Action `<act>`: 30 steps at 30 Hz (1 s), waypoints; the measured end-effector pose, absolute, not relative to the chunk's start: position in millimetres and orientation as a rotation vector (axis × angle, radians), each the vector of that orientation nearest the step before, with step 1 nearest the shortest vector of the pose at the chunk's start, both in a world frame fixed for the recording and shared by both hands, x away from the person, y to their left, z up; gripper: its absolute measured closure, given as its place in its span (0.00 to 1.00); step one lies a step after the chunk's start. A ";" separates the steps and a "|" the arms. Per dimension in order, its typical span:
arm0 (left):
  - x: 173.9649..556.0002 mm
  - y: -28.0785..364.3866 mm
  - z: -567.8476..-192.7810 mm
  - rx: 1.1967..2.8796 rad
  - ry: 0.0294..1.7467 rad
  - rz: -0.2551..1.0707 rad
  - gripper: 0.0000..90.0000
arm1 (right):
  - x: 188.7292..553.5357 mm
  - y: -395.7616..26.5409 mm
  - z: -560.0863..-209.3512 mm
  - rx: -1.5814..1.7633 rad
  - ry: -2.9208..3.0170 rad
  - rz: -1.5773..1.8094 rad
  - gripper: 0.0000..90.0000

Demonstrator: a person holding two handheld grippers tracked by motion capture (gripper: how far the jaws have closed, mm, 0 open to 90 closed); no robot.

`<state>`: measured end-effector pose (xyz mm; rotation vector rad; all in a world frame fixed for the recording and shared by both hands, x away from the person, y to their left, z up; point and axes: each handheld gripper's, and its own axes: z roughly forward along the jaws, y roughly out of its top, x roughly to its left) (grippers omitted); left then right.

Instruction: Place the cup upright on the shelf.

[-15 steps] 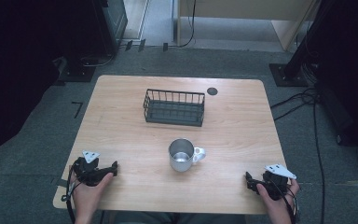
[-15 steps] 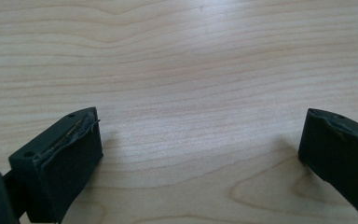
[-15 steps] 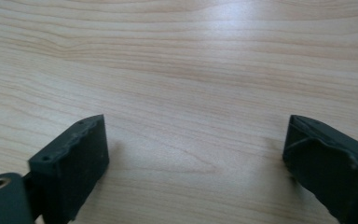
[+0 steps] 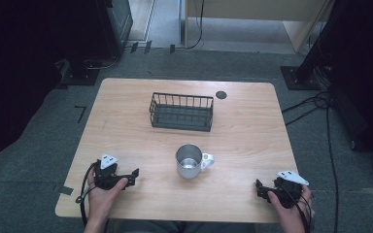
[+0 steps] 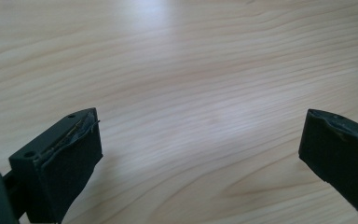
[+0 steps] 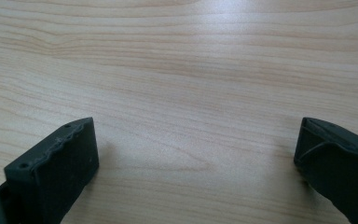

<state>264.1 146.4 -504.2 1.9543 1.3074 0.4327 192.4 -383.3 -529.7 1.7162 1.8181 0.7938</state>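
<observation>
both grippers parked low at the near edge of the table (image 4: 126,97), nothing held. left gripper (image 4: 135,173) sits near the left corner, jaws spread wide in its own view, bare wood between them (image 5: 200,140). right gripper (image 4: 258,186) sits near the right corner, jaws also spread wide, bare wood between them too (image 6: 196,140). hands wrap both tools from below.

mug (image 4: 189,161) stands upright mid-table, between the two grippers and a bit farther out, handle pointing toward the right side. looks empty inside, metal. wire basket (image 4: 181,112) sits beyond the mug toward the far edge, apart from it, looks empty. small dark disc (image 4: 221,94) just off the basket's far right corner.

step: looks like the start, reach not begun; neither tool is near the mug. likely job is getting the mug into the basket, judging from the layout.

next move: one gripper has to travel in toward the mug. right one looks the better pick since the handle faces that way. needs jaws kept spread until they straddle the rim or handle, then close, lift clear of the basket wall, set down inside.
</observation>
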 end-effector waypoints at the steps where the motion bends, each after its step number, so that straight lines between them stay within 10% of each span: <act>1: 265.1 140.3 -502.4 1.963 1.274 0.422 0.00 | 192.6 -383.4 -529.7 1.717 1.818 0.793 0.00; 30: 278.3 20.3 -483.6 2.080 0.804 0.194 0.00 | 193.4 -383.4 -529.7 1.722 1.812 0.793 0.00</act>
